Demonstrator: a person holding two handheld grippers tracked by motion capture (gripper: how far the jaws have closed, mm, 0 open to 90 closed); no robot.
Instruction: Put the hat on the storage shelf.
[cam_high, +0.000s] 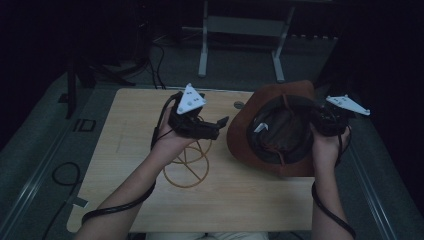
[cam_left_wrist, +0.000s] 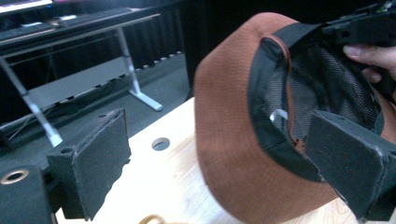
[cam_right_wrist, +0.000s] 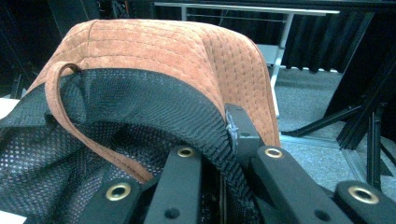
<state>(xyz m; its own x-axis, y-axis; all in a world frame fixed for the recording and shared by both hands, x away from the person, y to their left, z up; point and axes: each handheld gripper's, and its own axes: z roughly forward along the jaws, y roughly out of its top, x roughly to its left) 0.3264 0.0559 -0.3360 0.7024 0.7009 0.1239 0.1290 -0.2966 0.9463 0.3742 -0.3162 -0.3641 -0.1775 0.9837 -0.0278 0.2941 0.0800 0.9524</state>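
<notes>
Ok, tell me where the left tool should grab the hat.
Grip the hat on its near-left brim, coming from its open left side. The hat lies tipped up, held at its right edge by the right tool, so that brim stands free for the left tool.

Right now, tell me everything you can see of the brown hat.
The brown hat is rust-brown with a suede-like, stitched outside, a wide brim, a black mesh lining and a thin brown strap looping across the inside. It is tipped up on its side at the right end of the wooden table, opening toward the person. The right gripper is shut on the inner black band at the hat's right edge. The left gripper stands open beside it, apart.
</notes>
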